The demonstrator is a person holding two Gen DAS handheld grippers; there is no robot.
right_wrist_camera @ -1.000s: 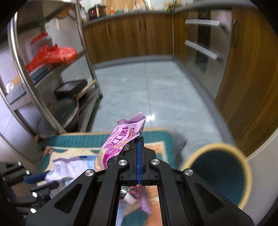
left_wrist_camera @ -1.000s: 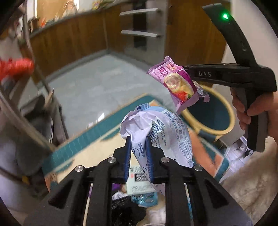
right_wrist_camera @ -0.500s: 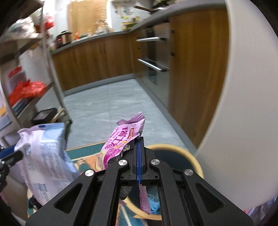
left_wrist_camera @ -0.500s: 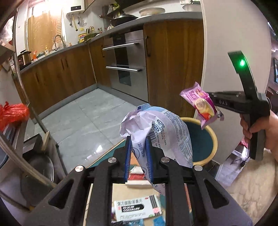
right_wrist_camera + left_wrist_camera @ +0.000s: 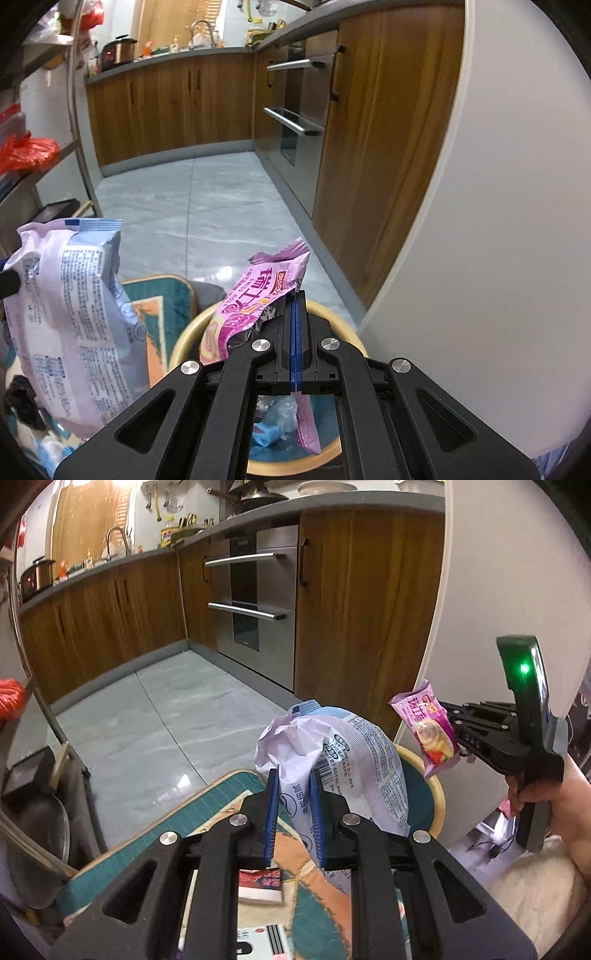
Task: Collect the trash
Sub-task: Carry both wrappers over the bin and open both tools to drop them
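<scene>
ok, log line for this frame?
left gripper: shut on white bag | right gripper: shut on pink wrapper, above bin | nothing dropped yet

left wrist: faces kitchen | right wrist: likewise | shared: bin [image 5: 437,794]

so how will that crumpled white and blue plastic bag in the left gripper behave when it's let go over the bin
The crumpled white and blue plastic bag looks thin and creased, so it is probably floppy and light. It stands puffed above the left gripper, so it may flutter rather than drop straight. It looks wide against the round yellow-rimmed bin, so it could catch on the rim.
</scene>
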